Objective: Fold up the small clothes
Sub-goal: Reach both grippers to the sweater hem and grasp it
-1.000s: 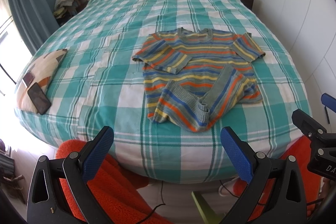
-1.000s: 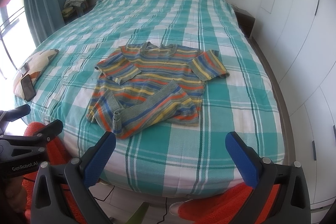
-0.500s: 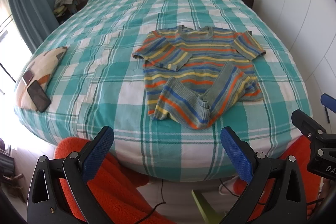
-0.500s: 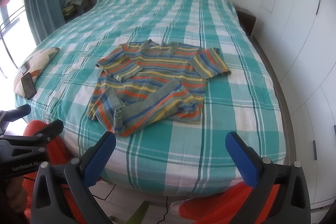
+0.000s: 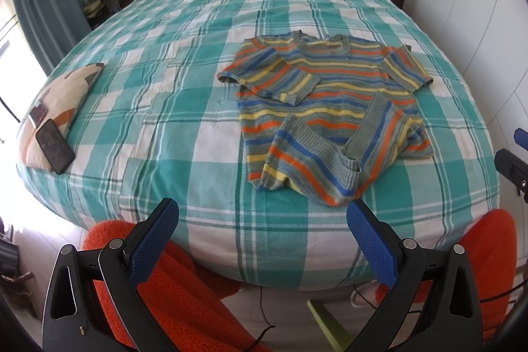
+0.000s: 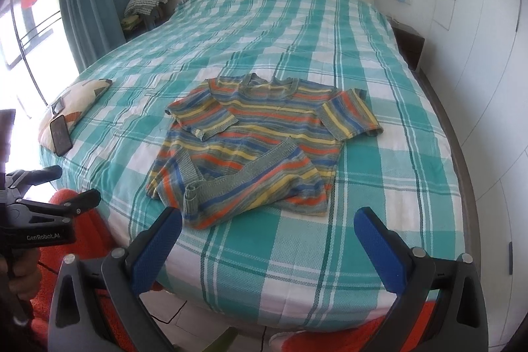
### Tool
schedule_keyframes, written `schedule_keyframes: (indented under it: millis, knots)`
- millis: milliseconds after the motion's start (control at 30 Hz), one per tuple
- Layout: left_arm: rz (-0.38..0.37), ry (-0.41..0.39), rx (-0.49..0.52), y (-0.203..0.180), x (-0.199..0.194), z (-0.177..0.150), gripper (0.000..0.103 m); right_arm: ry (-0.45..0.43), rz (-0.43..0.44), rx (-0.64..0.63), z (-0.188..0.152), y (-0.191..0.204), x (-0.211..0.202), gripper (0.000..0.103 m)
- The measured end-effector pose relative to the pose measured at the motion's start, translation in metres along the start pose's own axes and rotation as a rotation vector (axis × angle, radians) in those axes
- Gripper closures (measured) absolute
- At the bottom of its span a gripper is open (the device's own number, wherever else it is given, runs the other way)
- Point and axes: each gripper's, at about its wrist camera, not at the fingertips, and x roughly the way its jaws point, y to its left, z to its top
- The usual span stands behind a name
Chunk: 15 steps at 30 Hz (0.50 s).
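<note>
Fingers on both my left gripper (image 5: 262, 231) and right gripper (image 6: 267, 240) gape wide and empty short of the bed (image 5: 198, 108), where the striped sweater (image 5: 326, 114) lies collar-away, its rumpled hem nearest, between both grippers.

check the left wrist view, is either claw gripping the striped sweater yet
No, the left claw hangs open short of the striped sweater, which lies untouched on the bed.
</note>
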Motion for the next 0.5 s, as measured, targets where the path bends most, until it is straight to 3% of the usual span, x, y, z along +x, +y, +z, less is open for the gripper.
schedule_keyframes:
  millis: [133,233,333,500]
  knots:
    - [-0.017,0.042,0.042,0.03,0.053,-0.001,0.002,0.062,-0.01,-0.019,0.02,-0.047,0.064,0.0]
    - [-0.081,0.112,0.123,0.021,0.084,-0.002,0.002,0.199,0.084,-0.032,0.035,-0.062,0.127,0.0]
    - [-0.096,0.14,0.131,0.009,0.094,0.0,0.002,0.291,0.16,-0.013,0.049,-0.065,0.182,0.002]
    - [-0.093,0.112,0.126,0.001,0.088,-0.003,0.002,0.358,0.168,-0.073,0.065,-0.048,0.244,0.013]
